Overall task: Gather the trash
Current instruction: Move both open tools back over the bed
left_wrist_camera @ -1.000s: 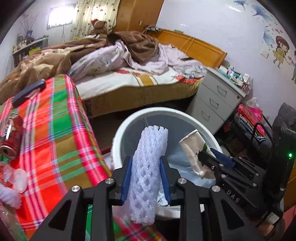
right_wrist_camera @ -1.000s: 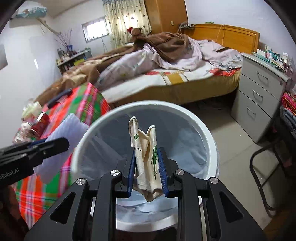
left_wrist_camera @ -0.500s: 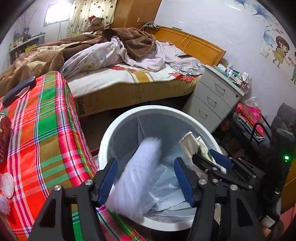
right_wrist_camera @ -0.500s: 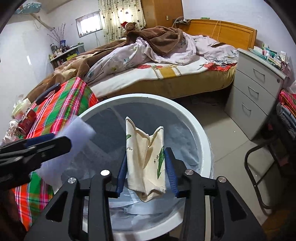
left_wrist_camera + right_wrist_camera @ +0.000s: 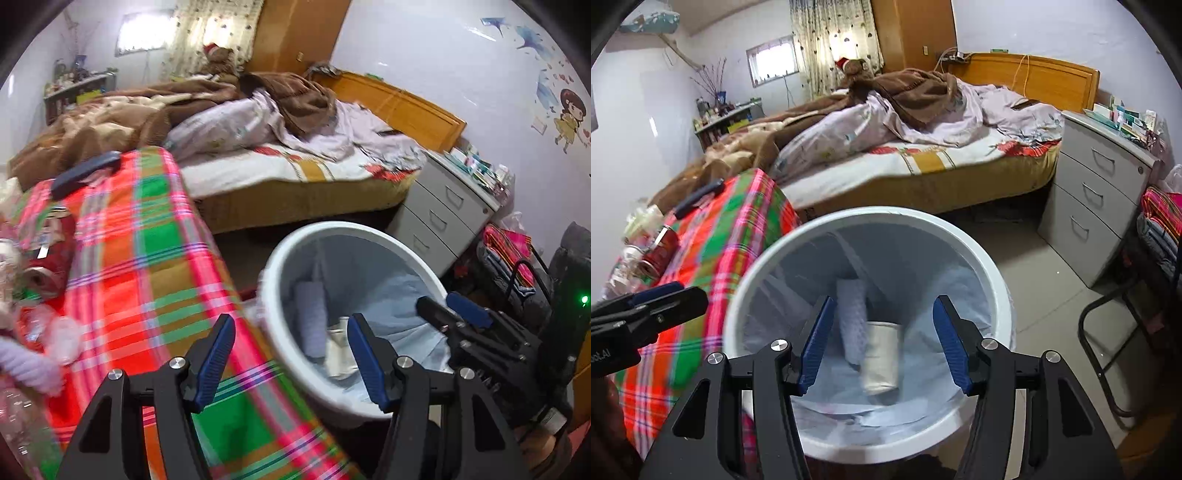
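A white bin (image 5: 993, 273) with a pale liner stands on the floor beside the plaid-covered table (image 5: 147, 280). Inside it lie a white foam net sleeve (image 5: 853, 314) and a crumpled beige paper bag (image 5: 881, 358). The sleeve (image 5: 312, 321) and bag (image 5: 338, 356) show in the left wrist view too. My right gripper (image 5: 882, 343) hangs over the bin, its jaws still opening, nothing between them. My left gripper (image 5: 291, 358) is open and empty over the table's edge and the bin's rim (image 5: 273, 314). The right gripper (image 5: 454, 310) shows at the bin's far side.
On the table's left end lie a red can (image 5: 48, 266), clear plastic wrappers (image 5: 55, 332), another foam net (image 5: 26, 362) and a dark remote (image 5: 85, 173). A bed (image 5: 923, 162), a grey drawer unit (image 5: 1104, 206) and a black chair frame (image 5: 1108, 354) surround the bin.
Both grippers opened and let go: the foam sleeve and the paper bag fell into the bin. The left gripper then swung left toward the table.
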`<action>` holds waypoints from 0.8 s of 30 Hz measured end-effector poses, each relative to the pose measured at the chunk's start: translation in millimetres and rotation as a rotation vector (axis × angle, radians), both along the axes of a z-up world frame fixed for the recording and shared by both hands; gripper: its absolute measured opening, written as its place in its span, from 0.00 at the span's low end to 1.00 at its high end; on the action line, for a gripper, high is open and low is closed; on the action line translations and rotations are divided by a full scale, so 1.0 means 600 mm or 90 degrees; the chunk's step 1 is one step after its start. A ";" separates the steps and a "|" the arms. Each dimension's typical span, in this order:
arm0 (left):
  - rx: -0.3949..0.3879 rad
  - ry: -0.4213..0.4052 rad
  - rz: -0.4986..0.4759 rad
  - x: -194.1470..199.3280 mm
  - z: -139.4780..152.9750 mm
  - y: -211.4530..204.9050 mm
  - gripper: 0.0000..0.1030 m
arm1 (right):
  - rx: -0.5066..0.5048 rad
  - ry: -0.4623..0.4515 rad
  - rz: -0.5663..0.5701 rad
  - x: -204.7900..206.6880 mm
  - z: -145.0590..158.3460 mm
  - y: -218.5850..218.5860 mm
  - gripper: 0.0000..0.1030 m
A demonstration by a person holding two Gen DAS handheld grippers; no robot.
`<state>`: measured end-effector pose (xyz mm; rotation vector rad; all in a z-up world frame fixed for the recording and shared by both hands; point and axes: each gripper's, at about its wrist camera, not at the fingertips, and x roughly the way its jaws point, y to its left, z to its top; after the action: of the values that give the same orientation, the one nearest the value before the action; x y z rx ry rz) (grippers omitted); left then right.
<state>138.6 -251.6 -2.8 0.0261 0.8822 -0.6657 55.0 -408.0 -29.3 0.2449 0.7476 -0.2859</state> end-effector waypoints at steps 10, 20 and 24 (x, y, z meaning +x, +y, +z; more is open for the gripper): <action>-0.007 -0.049 0.097 -0.025 0.029 0.158 0.61 | 0.008 -0.060 0.065 0.009 0.036 0.089 0.56; 0.007 -0.070 0.208 -0.036 0.034 0.318 0.61 | 0.002 -0.078 0.177 0.034 0.048 0.194 0.56; 0.006 -0.074 0.248 -0.044 0.034 0.384 0.61 | 0.004 -0.082 0.227 0.043 0.051 0.242 0.56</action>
<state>112.5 -21.1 17.7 -0.0963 0.7505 -0.2922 80.6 -263.0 1.2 0.1315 0.6516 0.0698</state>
